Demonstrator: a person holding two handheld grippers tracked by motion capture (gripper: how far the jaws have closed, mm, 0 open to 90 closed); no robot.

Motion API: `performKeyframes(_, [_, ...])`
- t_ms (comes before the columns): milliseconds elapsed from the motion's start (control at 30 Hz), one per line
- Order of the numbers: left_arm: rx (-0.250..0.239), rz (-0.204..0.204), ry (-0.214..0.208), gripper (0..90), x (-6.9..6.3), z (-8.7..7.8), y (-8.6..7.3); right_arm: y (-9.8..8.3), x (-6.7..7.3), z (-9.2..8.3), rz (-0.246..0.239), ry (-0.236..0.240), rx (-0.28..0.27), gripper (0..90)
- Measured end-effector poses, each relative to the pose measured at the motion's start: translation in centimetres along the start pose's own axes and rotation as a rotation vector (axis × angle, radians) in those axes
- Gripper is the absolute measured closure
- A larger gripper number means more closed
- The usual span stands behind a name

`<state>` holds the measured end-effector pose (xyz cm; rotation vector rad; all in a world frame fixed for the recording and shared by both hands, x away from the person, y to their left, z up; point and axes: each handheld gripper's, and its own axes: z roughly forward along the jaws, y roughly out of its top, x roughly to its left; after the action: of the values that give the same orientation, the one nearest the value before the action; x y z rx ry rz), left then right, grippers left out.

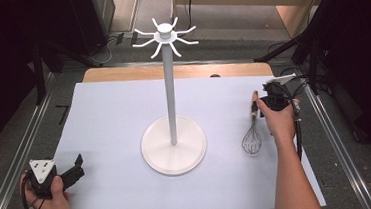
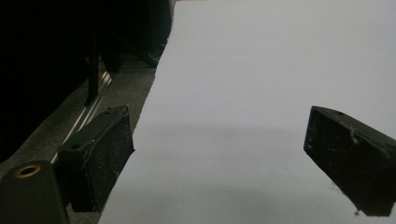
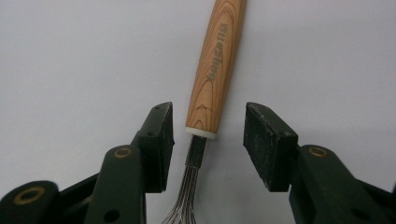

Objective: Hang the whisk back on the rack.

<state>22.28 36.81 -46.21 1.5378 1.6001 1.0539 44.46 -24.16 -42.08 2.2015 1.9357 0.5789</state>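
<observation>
Jaws of left gripper wide apart, empty, low over white counter near left edge. White hook stand upright at centre. Jaws of right gripper spread, straddling whisk lying flat at right, not touching.

The stand sits mid-table; the whisk lies at its 3 o'clock (handle toward 12).
</observation>
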Motion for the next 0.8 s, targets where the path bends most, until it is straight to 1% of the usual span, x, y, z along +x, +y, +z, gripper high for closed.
performKeyframes(67, [0.0, 0.0, 0.0, 9.0, 0.0, 0.0, 0.0, 0.2, 0.0, 0.3, 0.019, 0.012, 0.013, 55.2])
performKeyframes(100, [0.0, -0.002, -0.001, 9.0, 0.0, 0.0, 0.0, 0.4, 0.0, 0.6, 0.037, 0.004, 0.029, 56.5])
performKeyframes(200, [-0.002, -0.002, -0.002, 8.9, 0.0, 0.0, 0.0, 0.5, 0.0, 1.1, 0.048, 0.006, 0.041, 59.3])
performKeyframes(267, [-0.003, -0.004, -0.002, 9.0, 0.0, 0.0, 0.0, 0.7, 0.0, 1.2, 0.058, 0.003, 0.039, 61.2])
performKeyframes(367, [-0.003, -0.004, -0.002, 9.0, 0.0, 0.0, 0.0, 0.9, 0.0, 1.3, 0.065, 0.01, 0.036, 61.2])
performKeyframes(400, [-0.003, -0.004, -0.003, 9.0, 0.0, 0.0, 0.0, 1.1, 0.2, 1.3, 0.063, -0.003, 0.04, 61.1])
performKeyframes(433, [-0.003, -0.004, -0.003, 9.0, 0.0, 0.0, 0.0, 1.1, 0.2, 1.3, 0.063, -0.003, 0.04, 61.1])
performKeyframes(533, [-0.003, -0.005, -0.003, 9.0, 0.0, 0.0, 0.0, 1.4, 0.3, 1.6, 0.076, -0.004, 0.055, 61.1])
performKeyframes(600, [-0.004, -0.006, -0.003, 9.0, 0.0, 0.0, 0.0, 1.5, 0.3, 1.8, 0.079, -0.017, 0.066, 61.3])
performKeyframes(633, [-0.003, -0.006, -0.004, 9.0, 0.0, 0.0, 0.0, 1.6, 0.3, 2.1, 0.091, -0.011, 0.075, 62.3])
performKeyframes(700, [-0.003, -0.006, -0.005, 9.0, 0.0, 0.0, 0.0, 1.6, 0.3, 2.3, 0.099, -0.019, 0.085, 63.1])
performKeyframes(767, [-0.003, -0.005, -0.005, 9.0, 0.0, 0.0, 0.0, 1.6, 0.2, 2.5, 0.099, -0.015, 0.089, 63.1])
performKeyframes(800, [-0.003, -0.006, -0.005, 9.0, 0.0, 0.0, 0.0, 1.7, 0.2, 2.8, 0.109, -0.026, 0.097, 63.6])
